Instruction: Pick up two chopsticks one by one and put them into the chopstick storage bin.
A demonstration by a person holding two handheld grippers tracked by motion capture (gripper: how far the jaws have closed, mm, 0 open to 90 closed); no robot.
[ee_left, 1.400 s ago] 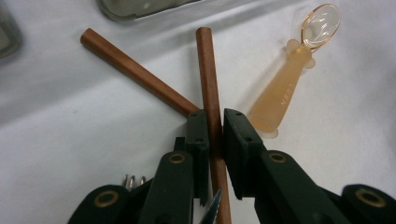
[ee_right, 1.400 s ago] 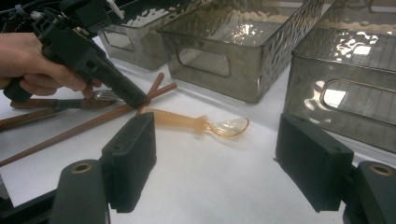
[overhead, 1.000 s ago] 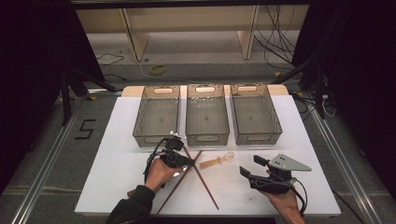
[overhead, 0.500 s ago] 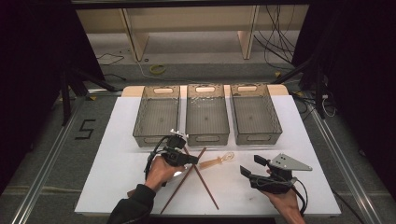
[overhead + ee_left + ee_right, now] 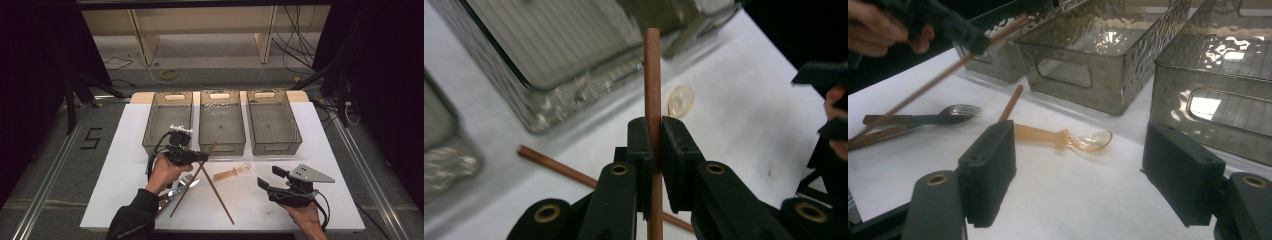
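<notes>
Wooden chopstick [image 5: 652, 75] clamped in left gripper [image 5: 652, 150], lower end cut off; right gripper [image 5: 1078, 175] open.

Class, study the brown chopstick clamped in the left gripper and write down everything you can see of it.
The chopstick is a slim, round, reddish-brown rod, wood by its look. The left gripper is shut on it below its upper end. In the high view it slants from near the middle bin down toward the fork, and whether its lower end touches the table cannot be told. There it crosses a second chopstick that lies flat on the white table.
</notes>
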